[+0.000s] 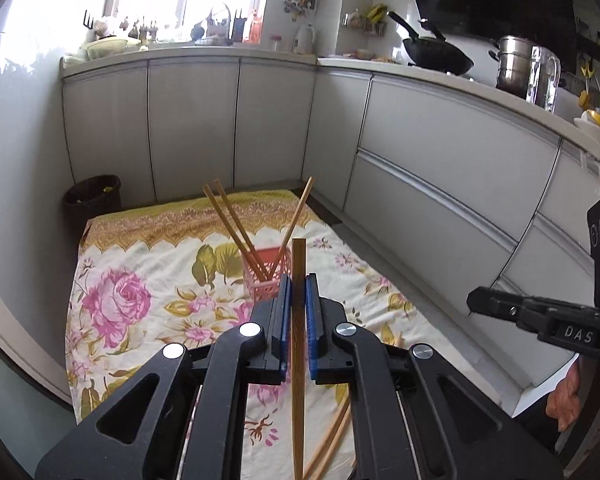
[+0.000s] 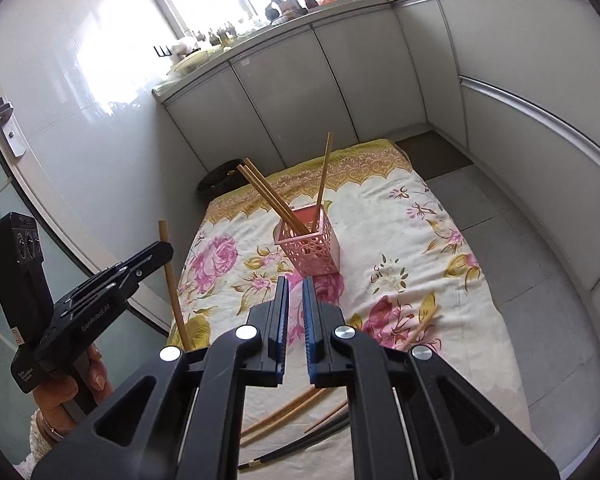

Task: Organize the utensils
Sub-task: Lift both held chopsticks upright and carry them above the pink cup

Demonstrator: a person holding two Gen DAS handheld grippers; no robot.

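Observation:
A pink lattice holder stands on a floral cloth with three wooden chopsticks leaning in it. My left gripper is shut on one wooden chopstick, held upright just before the holder; it also shows in the right wrist view. My right gripper has its jaws slightly apart and empty, above the cloth short of the holder. Loose wooden and dark chopsticks lie on the cloth near me.
Grey cabinets run along the back and right. A dark woven bin stands past the cloth's far left corner. A door with a handle is on the left. Another wooden chopstick lies to the right.

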